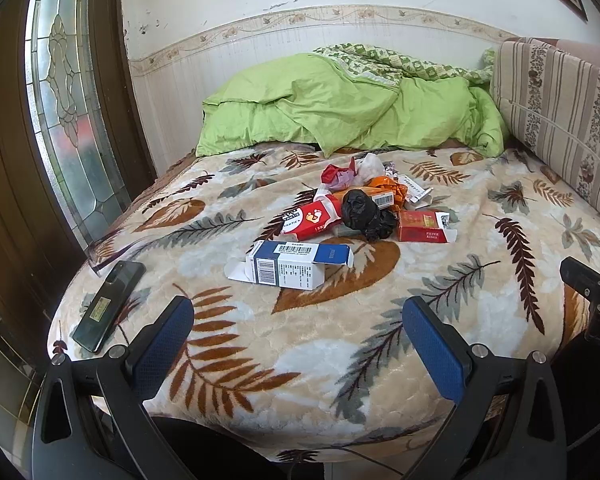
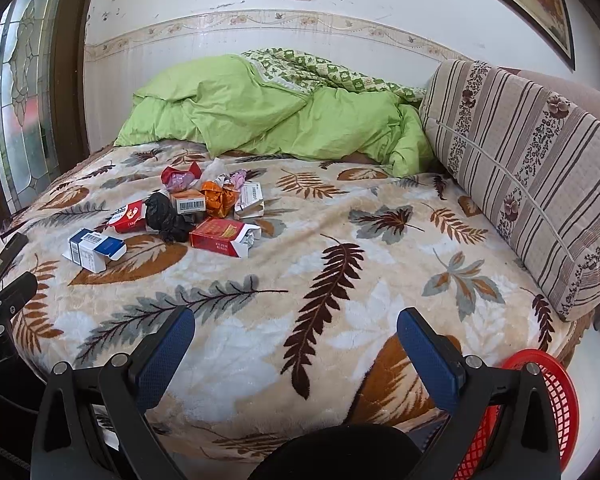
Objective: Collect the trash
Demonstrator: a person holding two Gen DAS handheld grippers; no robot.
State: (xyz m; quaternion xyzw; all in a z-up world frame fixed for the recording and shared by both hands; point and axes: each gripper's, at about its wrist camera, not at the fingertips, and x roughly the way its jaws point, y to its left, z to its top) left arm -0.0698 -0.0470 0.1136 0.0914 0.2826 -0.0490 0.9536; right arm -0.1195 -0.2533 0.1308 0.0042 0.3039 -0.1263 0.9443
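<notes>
A pile of trash lies on the leaf-patterned bed blanket [image 1: 340, 340]: a blue and white carton [image 1: 292, 264] [image 2: 96, 250] nearest, a red and white packet [image 1: 312, 218] [image 2: 128, 216], a crumpled black bag [image 1: 366, 214] [image 2: 166, 216], a red cigarette box [image 1: 424, 226] [image 2: 220, 236], an orange wrapper [image 2: 218, 198] and other crumpled wrappers behind. My left gripper [image 1: 298, 320] is open and empty, above the bed's front edge, short of the carton. My right gripper [image 2: 296, 328] is open and empty, right of the pile. A red mesh basket [image 2: 540, 412] stands off the bed's front right corner.
A black phone [image 1: 110, 304] lies at the bed's front left edge. A green duvet [image 1: 340, 104] is bunched at the back. A striped cushion [image 2: 532, 172] lines the right side. A stained-glass door [image 1: 64, 92] stands on the left.
</notes>
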